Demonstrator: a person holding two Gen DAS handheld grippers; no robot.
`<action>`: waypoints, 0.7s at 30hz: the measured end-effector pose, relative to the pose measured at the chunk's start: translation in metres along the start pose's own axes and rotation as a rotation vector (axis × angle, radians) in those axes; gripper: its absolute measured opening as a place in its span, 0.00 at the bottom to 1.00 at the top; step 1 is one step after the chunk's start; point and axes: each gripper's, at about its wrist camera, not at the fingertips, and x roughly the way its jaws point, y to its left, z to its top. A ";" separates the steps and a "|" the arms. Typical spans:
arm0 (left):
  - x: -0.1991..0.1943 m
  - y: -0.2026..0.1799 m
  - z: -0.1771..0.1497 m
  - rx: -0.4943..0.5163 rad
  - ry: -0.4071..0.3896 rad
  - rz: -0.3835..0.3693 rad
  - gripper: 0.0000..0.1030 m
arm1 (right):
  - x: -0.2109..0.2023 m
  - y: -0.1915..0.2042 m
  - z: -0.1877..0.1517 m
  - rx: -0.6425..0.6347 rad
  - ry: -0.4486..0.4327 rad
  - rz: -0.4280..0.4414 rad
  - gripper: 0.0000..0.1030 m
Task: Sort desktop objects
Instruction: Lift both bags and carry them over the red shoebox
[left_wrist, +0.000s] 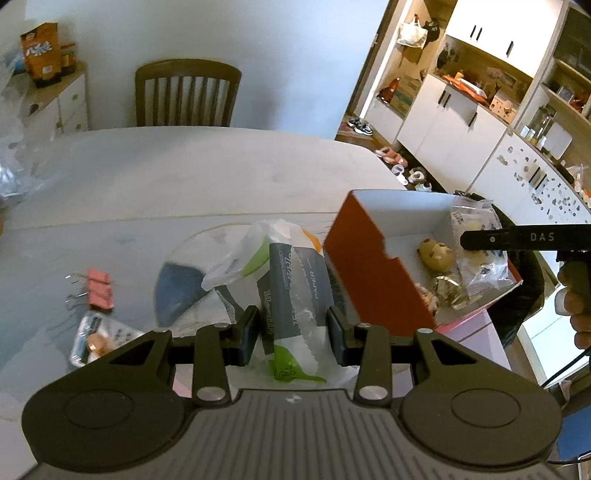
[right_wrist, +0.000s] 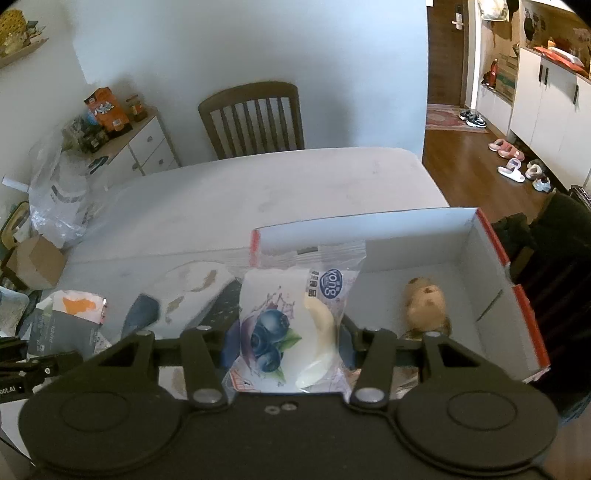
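Left gripper: you have it clamped on the tissue pack, lower centre of the left view, lifted off the table
Tissue pack: grey wrapper marked PAPER with a loose white and green film; judged light, soft and squashy, slippery on the outside; you hold it across its lower body, which looks the sound place, since the film tail alone would likely slide out
Right gripper: you have it closed on the snack packet, lower centre of the right view, just above the near wall of the box
Snack packet: clear crinkly bag with blueberry print; judged very light, with soft contents that could crush; keep your hold on the sides, not on the sealed top edge
Red box: open, white inside, right half of both views; holds a brown chocolate-chip bun and, in the left view, a foil-wrapped piece
Table, lower left of left view: pink binder clips and a small blister pack, unsorted
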 end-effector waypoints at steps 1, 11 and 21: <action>0.003 -0.006 0.002 0.004 0.000 0.000 0.37 | 0.000 -0.006 0.001 -0.001 0.000 0.001 0.49; 0.036 -0.068 0.022 0.056 0.002 -0.025 0.37 | 0.001 -0.064 0.009 0.010 0.007 -0.029 0.49; 0.076 -0.137 0.042 0.171 0.037 -0.063 0.37 | 0.011 -0.108 0.012 0.034 0.026 -0.058 0.49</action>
